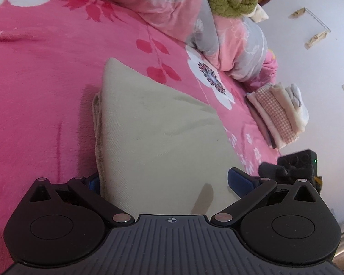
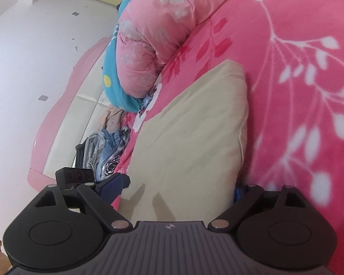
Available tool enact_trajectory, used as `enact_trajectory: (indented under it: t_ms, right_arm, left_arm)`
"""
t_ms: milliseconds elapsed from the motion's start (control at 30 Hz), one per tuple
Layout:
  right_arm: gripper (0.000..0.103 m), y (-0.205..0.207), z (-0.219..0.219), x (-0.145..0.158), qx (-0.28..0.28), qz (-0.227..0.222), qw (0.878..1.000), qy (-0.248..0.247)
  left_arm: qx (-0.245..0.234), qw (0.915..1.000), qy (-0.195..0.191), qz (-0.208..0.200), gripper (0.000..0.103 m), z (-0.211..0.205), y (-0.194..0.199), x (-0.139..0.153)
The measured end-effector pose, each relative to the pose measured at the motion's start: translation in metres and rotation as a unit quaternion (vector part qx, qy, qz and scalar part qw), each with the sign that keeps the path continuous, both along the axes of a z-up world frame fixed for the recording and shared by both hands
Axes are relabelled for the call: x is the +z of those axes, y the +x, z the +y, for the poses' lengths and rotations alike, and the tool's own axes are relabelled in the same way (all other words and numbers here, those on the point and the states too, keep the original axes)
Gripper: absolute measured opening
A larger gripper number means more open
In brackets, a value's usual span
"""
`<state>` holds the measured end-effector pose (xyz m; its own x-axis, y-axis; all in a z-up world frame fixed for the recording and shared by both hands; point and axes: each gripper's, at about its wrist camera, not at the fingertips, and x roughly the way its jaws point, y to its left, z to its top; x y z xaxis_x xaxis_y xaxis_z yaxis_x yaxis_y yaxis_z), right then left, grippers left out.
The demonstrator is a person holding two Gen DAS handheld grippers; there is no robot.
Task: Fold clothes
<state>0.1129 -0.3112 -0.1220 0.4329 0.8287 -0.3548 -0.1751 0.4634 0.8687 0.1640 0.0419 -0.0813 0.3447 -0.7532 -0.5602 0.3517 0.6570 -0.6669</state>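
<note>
A folded beige cloth (image 1: 153,126) lies flat on the pink flowered bedspread (image 1: 39,87). My left gripper (image 1: 165,181) stands at its near edge with the jaws spread wide. Its blue fingertips (image 1: 238,180) flank the cloth, the left one half hidden behind the cloth's hem. The right wrist view shows the same beige cloth (image 2: 190,133) running away between the wide jaws of my right gripper (image 2: 176,189). One of its blue fingertips (image 2: 114,184) rests at the cloth's left side; the other is mostly hidden behind the right hem. Neither pair of pads visibly presses the fabric. Each gripper shows at the edge of the other's view.
A stack of folded clothes (image 1: 279,114) sits at the bed's edge by the white wall. A rolled pink and grey quilt (image 1: 217,27) with a green fluffy blanket (image 1: 236,0) lies beyond. A heap of unfolded clothes (image 2: 107,151) and a teal pillow (image 2: 112,73) lie by the headboard (image 2: 64,126).
</note>
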Motion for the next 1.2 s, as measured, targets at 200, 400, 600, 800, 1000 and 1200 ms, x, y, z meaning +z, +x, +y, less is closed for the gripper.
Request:
enact_trajectory:
  t_ms: [200,400,600,800,1000,1200]
  right_arm:
    - [0.081,0.005,0.011,-0.001,0.01,-0.034,0.999,-0.016]
    - [0.053,-0.012,-0.016,-0.014,-0.003,0.0,1.0,0.029]
    - [0.052,-0.009,-0.007,-0.018,0.02,-0.012,0.999,0.031]
    - [0.025,-0.008,-0.002,-0.023,0.01,-0.012,0.999,0.05]
    - [0.023,-0.026,-0.019,-0.01,-0.001,-0.009,0.998,0.061]
    - [0.025,-0.054,-0.056,-0.01,0.012,0.004,0.999,0.047]
  left_arm:
    - [-0.005,1.0,0.008,0.001,0.103,0.001,-0.003,0.003]
    - [-0.029,0.9987,0.028,0.031,0.103,0.008,-0.012,0.012]
    - [0.005,0.9993,0.013,0.035,0.103,-0.004,-0.008,0.004]
    - [0.021,0.998,-0.031,0.05,0.103,-0.005,-0.016,0.008]
    - [-0.019,0.9948,-0.059,0.081,0.103,-0.026,-0.041,0.012]
    - [-0.058,0.9945,-0.045,0.075,0.101,-0.046,-0.065,0.006]
